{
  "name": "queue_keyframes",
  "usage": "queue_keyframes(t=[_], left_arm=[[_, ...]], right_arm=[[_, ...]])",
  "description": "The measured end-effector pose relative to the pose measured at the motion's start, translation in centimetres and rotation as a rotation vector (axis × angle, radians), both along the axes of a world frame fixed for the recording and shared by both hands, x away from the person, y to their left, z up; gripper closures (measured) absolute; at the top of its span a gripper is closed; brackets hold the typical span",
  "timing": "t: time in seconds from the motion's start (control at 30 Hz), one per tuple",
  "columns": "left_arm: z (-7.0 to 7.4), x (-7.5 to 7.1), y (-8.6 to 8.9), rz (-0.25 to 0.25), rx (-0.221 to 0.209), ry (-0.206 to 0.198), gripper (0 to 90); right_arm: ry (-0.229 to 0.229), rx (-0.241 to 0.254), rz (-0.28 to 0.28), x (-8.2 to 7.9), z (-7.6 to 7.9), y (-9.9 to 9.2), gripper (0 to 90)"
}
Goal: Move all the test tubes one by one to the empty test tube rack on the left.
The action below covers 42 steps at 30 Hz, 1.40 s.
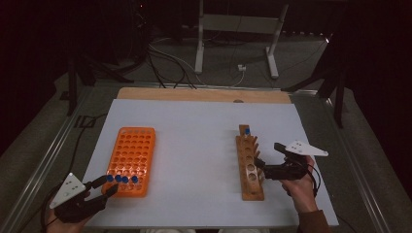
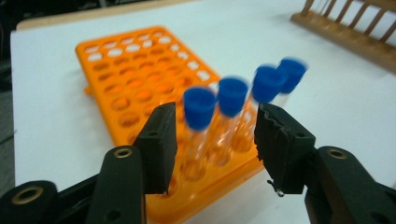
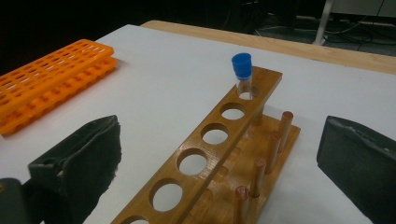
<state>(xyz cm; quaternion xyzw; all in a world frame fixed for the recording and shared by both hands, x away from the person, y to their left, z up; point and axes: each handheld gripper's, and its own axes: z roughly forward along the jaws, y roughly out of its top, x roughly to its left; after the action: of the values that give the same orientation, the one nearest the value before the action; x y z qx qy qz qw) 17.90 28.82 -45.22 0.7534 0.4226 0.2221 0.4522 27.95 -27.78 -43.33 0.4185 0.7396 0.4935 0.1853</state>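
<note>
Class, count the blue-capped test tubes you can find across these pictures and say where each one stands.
5. Four blue-capped tubes stand in a row at the near edge of the orange rack, by the left gripper. One tube stands in the wooden rack's far end hole.

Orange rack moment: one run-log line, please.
left gripper: open, astride capped tubes | orange rack: four tubes | right gripper: open, at wooden rack

Orange tube rack (image 1: 130,160), four blue-capped tubes (image 1: 121,179) in its near row; left gripper (image 1: 108,186) beside them. Wooden rack (image 1: 250,167), one capped tube (image 1: 247,131) at far end; right gripper (image 1: 268,160) alongside.
</note>
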Motion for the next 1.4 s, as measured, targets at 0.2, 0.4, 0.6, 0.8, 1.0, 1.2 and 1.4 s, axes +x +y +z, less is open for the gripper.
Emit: queue_keyframes(t=[0.2, 0.4, 0.6, 0.8, 1.0, 1.2, 1.4], left_arm=[[0.8, 0.2, -0.3, -0.007, -0.042, -0.03, 43.5], [1.7, 0.9, -0.8, 0.012, -0.073, -0.059, 33.2], [3.0, 1.8, -1.8, 0.03, -0.1, -0.088, 20.8], [3.5, 2.8, -2.7, 0.052, -0.151, -0.113, 16.6], [3.3, 3.4, -3.5, 0.073, -0.174, -0.121, 8.9], [2.7, 3.5, -3.7, 0.086, -0.171, -0.093, 1.1], [2.7, 3.4, -3.7, 0.074, -0.178, -0.092, 0.9]], right_arm=[[-0.002, 0.006, 0.002, 0.1, 0.1, 0.1, 0.1], [-0.008, 0.009, 0.004, 0.3, 0.4, 0.3, 0.1], [-0.019, 0.021, -0.003, 0.7, 0.8, 0.6, 0.1], [-0.028, 0.024, 0.0, 1.7, 1.4, 1.4, 0.2], [-0.029, 0.005, -0.031, 3.6, 1.5, 2.3, 0.2], [0.0, -0.011, -0.067, 5.9, 1.1, 2.6, 7.4], [0.032, -0.073, -0.067, 7.8, 0.0, 3.5, 26.0]])
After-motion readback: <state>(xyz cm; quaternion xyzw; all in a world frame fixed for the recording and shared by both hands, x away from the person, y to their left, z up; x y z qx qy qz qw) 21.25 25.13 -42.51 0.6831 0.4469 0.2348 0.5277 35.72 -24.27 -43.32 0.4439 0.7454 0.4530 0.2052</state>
